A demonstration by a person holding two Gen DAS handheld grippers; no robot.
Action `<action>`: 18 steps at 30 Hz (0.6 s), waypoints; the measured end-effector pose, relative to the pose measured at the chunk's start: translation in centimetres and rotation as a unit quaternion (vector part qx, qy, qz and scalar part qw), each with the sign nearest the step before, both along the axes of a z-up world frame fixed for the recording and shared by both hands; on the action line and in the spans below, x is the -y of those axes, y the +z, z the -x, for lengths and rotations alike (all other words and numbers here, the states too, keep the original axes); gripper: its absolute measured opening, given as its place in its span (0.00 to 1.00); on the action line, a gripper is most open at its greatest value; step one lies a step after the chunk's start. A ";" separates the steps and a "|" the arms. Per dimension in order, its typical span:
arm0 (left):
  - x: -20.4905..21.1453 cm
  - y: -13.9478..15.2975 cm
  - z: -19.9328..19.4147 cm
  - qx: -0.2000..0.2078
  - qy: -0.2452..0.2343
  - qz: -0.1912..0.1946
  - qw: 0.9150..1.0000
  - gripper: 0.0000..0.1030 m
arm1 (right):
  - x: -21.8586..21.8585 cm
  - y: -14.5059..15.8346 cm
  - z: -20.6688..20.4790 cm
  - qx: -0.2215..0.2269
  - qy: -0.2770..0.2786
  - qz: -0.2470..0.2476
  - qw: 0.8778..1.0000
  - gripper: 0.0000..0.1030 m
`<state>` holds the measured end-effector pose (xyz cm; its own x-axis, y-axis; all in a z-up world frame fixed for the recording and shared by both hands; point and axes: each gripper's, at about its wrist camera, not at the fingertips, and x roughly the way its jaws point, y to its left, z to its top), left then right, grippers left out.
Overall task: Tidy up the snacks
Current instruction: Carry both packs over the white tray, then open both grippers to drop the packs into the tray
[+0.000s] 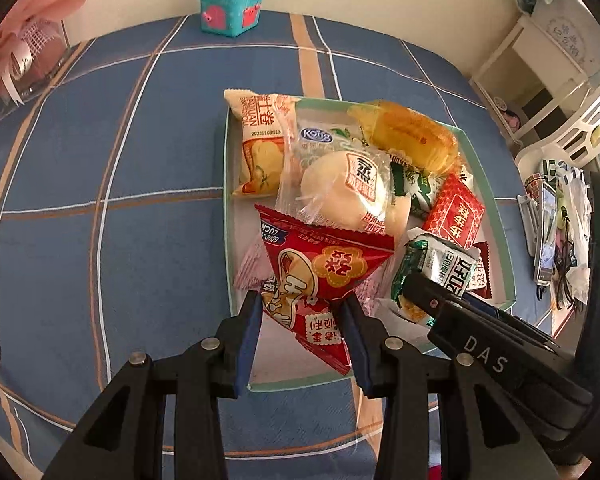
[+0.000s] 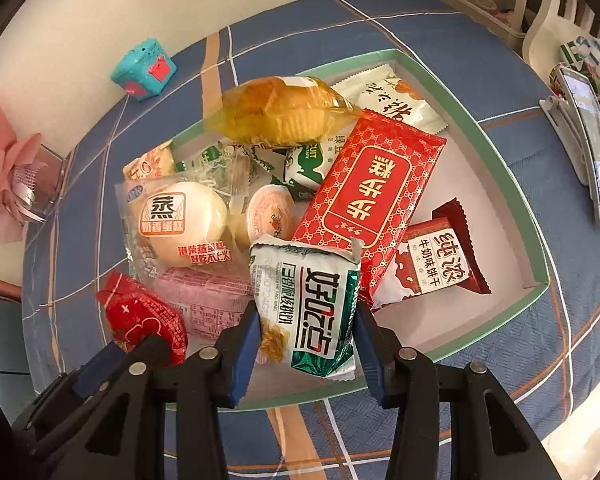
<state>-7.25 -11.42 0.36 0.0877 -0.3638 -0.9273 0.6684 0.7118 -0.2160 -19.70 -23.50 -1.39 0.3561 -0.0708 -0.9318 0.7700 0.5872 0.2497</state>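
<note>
Left gripper [image 1: 300,312] clamped on red packet [image 1: 320,272]; right gripper [image 2: 306,332] clamped on green-and-white packet [image 2: 320,308]. Both hung low over the green-rimmed box [image 2: 496,144], apparently to join the snacks piled inside.

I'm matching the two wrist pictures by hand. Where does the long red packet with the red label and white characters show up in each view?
Left wrist: the long red packet lies right of centre in the tray, above the right gripper.
Right wrist: it runs diagonally through the centre, just above the green-and-white packet.
Shared landmark: the teal box by the wall.
</note>
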 end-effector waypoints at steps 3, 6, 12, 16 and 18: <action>-0.2 -0.3 -0.3 -0.012 0.004 0.000 1.000 0.41 | 0.0 -0.2 -0.4 -0.004 0.002 0.003 1.000 0.48; -0.5 -0.8 -0.6 -0.028 0.011 -0.003 1.000 0.44 | -0.1 -0.2 -0.7 -0.007 0.005 0.006 1.000 0.48; -1.0 -1.3 -1.2 -0.047 0.023 -0.007 0.999 0.51 | -0.4 -0.1 -1.1 -0.015 0.011 0.011 1.000 0.48; -1.2 -1.3 -1.5 -0.053 0.031 -0.010 0.998 0.55 | -0.4 0.1 -1.2 -0.015 0.013 0.015 1.000 0.52; -1.5 -1.1 -1.6 -0.058 0.033 -0.005 0.998 0.56 | -0.4 0.5 -1.2 -0.011 0.012 0.020 1.000 0.57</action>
